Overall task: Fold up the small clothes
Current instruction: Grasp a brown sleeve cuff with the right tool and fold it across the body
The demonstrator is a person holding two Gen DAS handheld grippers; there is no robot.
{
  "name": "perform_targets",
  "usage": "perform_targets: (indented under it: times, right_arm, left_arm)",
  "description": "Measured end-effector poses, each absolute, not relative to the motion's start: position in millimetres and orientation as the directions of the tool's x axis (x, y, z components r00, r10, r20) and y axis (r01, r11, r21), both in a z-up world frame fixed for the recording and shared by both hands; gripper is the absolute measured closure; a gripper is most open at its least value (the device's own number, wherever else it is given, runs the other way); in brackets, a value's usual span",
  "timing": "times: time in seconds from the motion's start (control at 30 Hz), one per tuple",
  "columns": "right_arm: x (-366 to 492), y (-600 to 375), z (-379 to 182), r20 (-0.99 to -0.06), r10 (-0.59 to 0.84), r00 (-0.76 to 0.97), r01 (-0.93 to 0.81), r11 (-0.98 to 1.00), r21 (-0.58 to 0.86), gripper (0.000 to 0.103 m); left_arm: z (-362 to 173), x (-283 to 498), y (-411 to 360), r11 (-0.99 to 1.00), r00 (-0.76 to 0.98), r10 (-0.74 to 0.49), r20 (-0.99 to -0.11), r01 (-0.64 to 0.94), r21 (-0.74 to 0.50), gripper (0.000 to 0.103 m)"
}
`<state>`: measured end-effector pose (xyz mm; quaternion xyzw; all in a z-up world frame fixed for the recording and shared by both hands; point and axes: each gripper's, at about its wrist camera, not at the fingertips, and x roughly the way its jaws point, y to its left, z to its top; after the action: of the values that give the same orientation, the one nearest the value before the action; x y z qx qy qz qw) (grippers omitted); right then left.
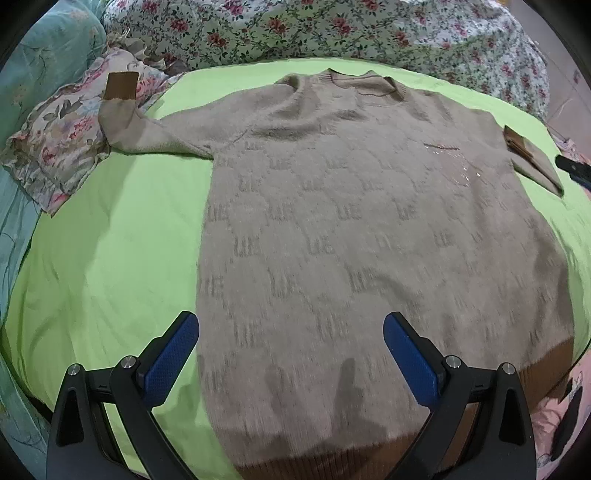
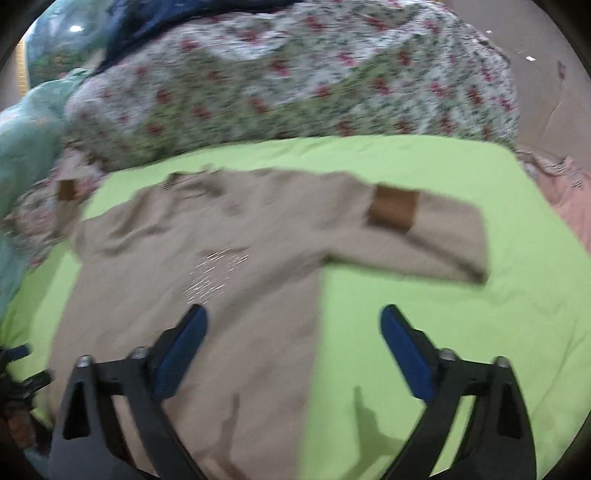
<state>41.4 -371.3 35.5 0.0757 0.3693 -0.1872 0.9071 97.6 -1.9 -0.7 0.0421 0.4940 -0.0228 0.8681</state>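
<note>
A beige knit sweater (image 1: 369, 221) with brown cuffs and hem lies flat, front up, on a lime-green sheet (image 1: 110, 240). Its left sleeve (image 1: 122, 122) reaches onto a floral pillow; its right sleeve (image 1: 532, 155) is folded back, brown cuff on the shoulder. My left gripper (image 1: 291, 332) is open and empty above the sweater's lower part. In the right wrist view the sweater (image 2: 184, 277) shows blurred, with the folded sleeve (image 2: 424, 229) at upper right. My right gripper (image 2: 293, 325) is open and empty above the sweater's right side edge.
A floral duvet (image 1: 332, 29) is heaped along the far side of the bed. A floral pillow (image 1: 62, 140) and teal bedding (image 1: 44, 51) lie at the left. Pink fabric (image 2: 576, 206) lies past the sheet's right edge.
</note>
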Motion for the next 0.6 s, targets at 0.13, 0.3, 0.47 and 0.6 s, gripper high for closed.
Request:
perform_targets:
  times: [0.13,0.3,0.47,0.6]
  right_arm:
    - [81.6,-426.4,33.1,-0.71,-0.379,0.594,0.463,0.882,-0.083,0.04]
    - [123.3,-456.3,10.7,-0.754,-0.376,0.538,0.44,0.889,-0.13,0.041]
    - [149.2,-482.7,-10.0,-0.786,-0.404,0.468,0.433,0.88,-0.195,0.041]
    - [151.4,-498.0,-16.1,-0.814,-0.361,0.455,0.452,0.881,-0.139,0.087]
  left_arm:
    - [-0.4,115.8,2.1,0.998,0.513,-0.006,-0.859,0.061,0.029,0.003]
    - [-12.8,134.1,2.5,0.999,0.473,0.011,-0.881,0.041,0.035,0.003]
    - [-28.0,149.7,0.5,0.999,0.432,-0.004,-0.902,0.037,0.013,0.003]
    - [-33.1,155.4,-3.4,0.999,0.427,-0.003,-0.904,0.047,0.019,0.003]
